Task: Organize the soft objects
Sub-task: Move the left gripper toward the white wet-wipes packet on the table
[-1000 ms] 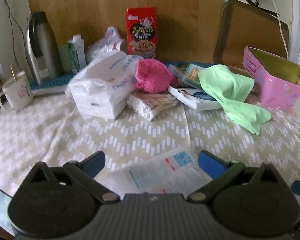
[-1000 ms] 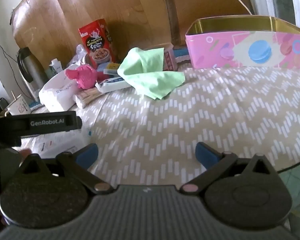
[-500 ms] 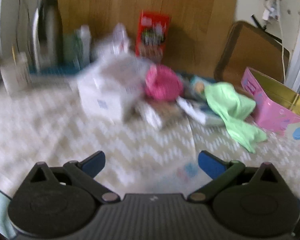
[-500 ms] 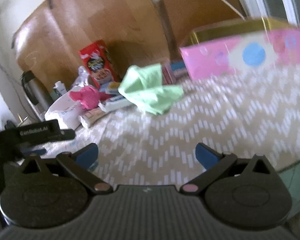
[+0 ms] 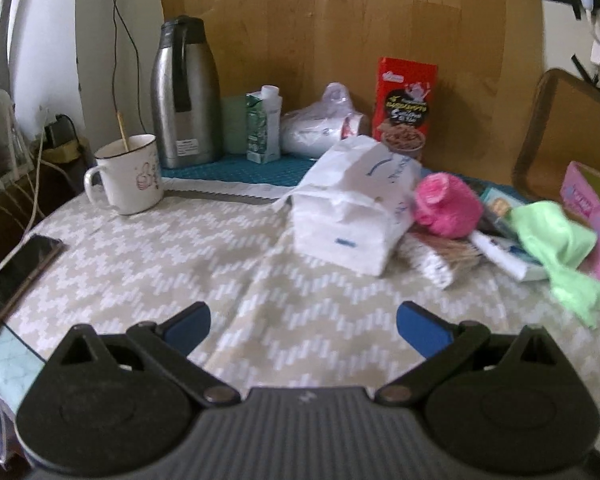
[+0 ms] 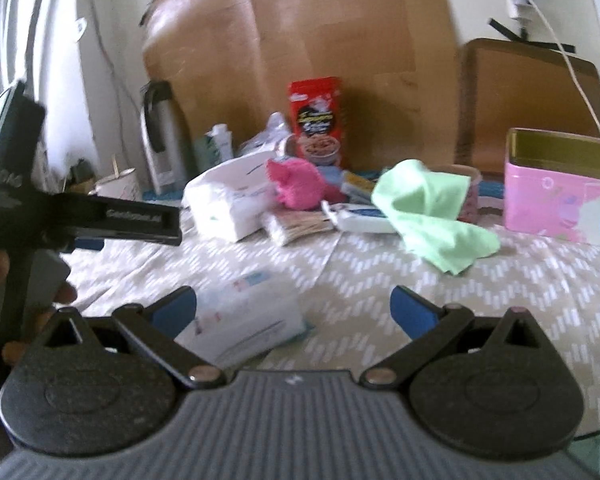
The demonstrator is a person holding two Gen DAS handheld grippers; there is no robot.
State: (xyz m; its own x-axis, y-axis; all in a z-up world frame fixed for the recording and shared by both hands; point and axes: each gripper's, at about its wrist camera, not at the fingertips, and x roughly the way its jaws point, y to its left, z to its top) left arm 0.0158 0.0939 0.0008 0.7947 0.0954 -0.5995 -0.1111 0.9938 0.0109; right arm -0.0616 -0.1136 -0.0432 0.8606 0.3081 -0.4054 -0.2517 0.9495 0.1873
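A pink fluffy cloth lies beside a white tissue pack at the back of the table; it also shows in the right wrist view. A light green cloth drapes over a white box to its right, also seen in the right wrist view. An open pink tin stands at the far right. My left gripper is open and empty above the tablecloth. My right gripper is open and empty, over a printed leaflet.
A white mug, steel flask, carton, red cereal box and plastic bag stand at the back. A phone lies at the left table edge. The left gripper body fills the right wrist view's left side.
Both grippers swung left and pulled back. The left view now shows the mug, flask and phone; the leaflet left it. The right view now faces the pile. Jaws stayed open.
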